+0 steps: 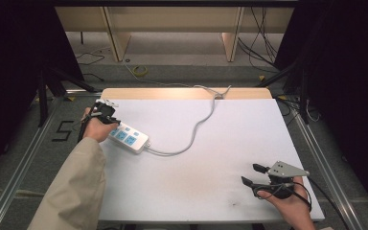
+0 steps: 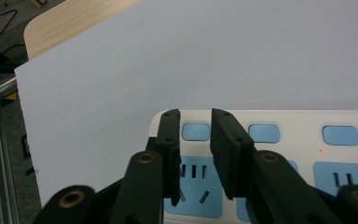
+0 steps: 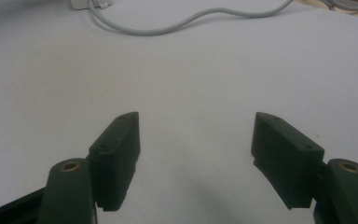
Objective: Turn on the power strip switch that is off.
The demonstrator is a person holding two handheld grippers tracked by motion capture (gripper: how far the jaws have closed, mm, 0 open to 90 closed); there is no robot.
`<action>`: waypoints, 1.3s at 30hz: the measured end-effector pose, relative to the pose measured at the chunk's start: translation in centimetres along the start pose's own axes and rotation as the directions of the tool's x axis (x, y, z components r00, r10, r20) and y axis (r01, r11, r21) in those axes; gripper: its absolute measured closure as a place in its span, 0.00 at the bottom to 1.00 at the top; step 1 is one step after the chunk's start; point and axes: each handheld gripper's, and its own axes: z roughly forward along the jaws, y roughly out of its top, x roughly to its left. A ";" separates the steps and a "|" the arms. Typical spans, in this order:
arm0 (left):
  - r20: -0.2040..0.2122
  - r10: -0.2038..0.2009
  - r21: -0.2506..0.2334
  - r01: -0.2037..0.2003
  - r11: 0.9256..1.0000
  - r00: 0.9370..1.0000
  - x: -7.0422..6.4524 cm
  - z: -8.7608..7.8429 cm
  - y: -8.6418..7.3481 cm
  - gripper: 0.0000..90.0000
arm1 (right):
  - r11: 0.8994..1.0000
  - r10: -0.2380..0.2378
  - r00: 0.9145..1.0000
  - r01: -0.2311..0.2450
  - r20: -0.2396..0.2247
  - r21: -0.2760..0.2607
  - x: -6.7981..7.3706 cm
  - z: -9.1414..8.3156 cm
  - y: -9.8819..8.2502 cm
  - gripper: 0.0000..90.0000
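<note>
left gripper (image 2: 195,158) hovers over the power strip (image 1: 128,137) near the table's (image 1: 211,191) left edge, jaws slightly apart, gripping nothing; right gripper (image 3: 196,161) jaws wide, empty.

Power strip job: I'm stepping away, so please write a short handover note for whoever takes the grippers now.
Left gripper: over the power strip at the table's left edge, jaws slightly apart, gripping nothing, poised above the end switch button.
Right gripper: open, empty, low over bare table near right.
Strip's cord trails to the far edge.
Done: cannot tell.
Left: likely switch work; nothing plugged in.
</note>
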 end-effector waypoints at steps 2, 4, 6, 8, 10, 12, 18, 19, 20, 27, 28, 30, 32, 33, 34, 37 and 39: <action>0.007 -0.008 -0.013 0.008 1.000 1.000 -0.3 -0.3 -0.1 0.74 | 1.000 0.001 1.000 -0.001 0.001 0.001 0.0 0.0 0.0 0.37; 0.013 -0.010 -0.028 0.011 1.000 1.000 -0.5 -0.7 -0.2 0.69 | 1.000 0.000 1.000 0.000 0.000 0.000 0.0 0.0 0.0 0.37; 0.033 -0.031 -0.046 0.032 0.998 0.999 -0.7 -1.1 -0.4 0.65 | 1.000 0.000 1.000 0.000 0.000 0.001 0.0 0.0 0.0 0.37; 0.062 -0.044 -0.048 0.047 0.998 0.997 -1.1 -1.5 -0.6 0.59 | 1.000 0.001 1.000 -0.001 0.001 0.001 0.0 0.0 0.0 0.37; 0.076 -0.048 -0.068 0.053 0.996 0.996 -1.5 -1.9 -0.9 0.54 | 1.000 -0.001 1.000 0.001 0.000 0.003 0.0 0.0 0.0 0.37; 0.095 -0.065 -0.085 0.073 0.994 0.993 -1.9 -2.3 -1.1 0.50 | 1.000 0.000 1.000 0.000 0.000 0.004 0.0 0.0 0.0 0.37; 0.178 -0.079 -0.137 0.104 0.985 0.981 -3.3 -3.6 -1.9 0.40 | 1.000 0.000 1.000 0.000 -0.002 0.002 0.0 0.0 0.0 0.37; 0.178 -0.071 -0.147 0.098 0.984 0.981 -3.5 -3.9 -2.0 0.38 | 1.000 0.001 1.000 -0.001 -0.002 0.002 0.0 0.0 0.0 0.37; 0.182 -0.074 -0.162 0.104 0.981 0.981 -3.8 -4.1 -2.1 0.37 | 1.000 0.002 1.000 -0.002 -0.002 0.002 0.0 0.0 0.0 0.37; 0.164 -0.029 -0.209 0.064 0.976 0.986 -5.3 -4.9 -3.1 0.31 | 1.000 0.000 1.000 0.000 -0.003 0.000 0.0 0.0 0.0 0.36; 0.164 -0.024 -0.216 0.059 0.975 0.986 -5.5 -5.0 -3.3 0.31 | 1.000 0.001 1.000 -0.001 -0.002 0.003 0.0 0.0 0.0 0.36; 0.163 -0.011 -0.227 0.048 0.973 0.987 -5.9 -5.2 -3.6 0.30 | 1.000 -0.001 1.000 0.001 -0.004 0.006 0.1 0.1 0.0 0.36; 0.167 -0.003 -0.234 0.042 0.971 0.986 -6.3 -5.4 -3.8 0.29 | 1.000 -0.004 1.000 0.004 -0.009 0.005 0.1 0.1 0.0 0.36; 0.166 0.003 -0.239 0.037 0.970 0.986 -6.4 -5.4 -4.0 0.29 | 1.000 -0.005 1.000 0.005 -0.008 0.005 0.1 0.1 0.0 0.36; 0.167 0.005 -0.242 0.036 0.970 0.986 -6.7 -5.4 -4.1 0.29 | 1.000 -0.004 1.000 0.004 -0.008 0.004 0.1 0.1 0.0 0.36; 0.167 0.014 -0.244 0.027 0.969 0.986 -7.2 -5.5 -4.7 0.28 | 1.000 -0.003 1.000 0.003 -0.007 0.005 0.1 0.1 0.0 0.36; 0.172 0.013 -0.251 0.031 0.968 0.985 -7.5 -5.6 -5.1 0.28 | 1.000 -0.002 1.000 0.002 -0.007 0.005 0.1 0.1 0.0 0.36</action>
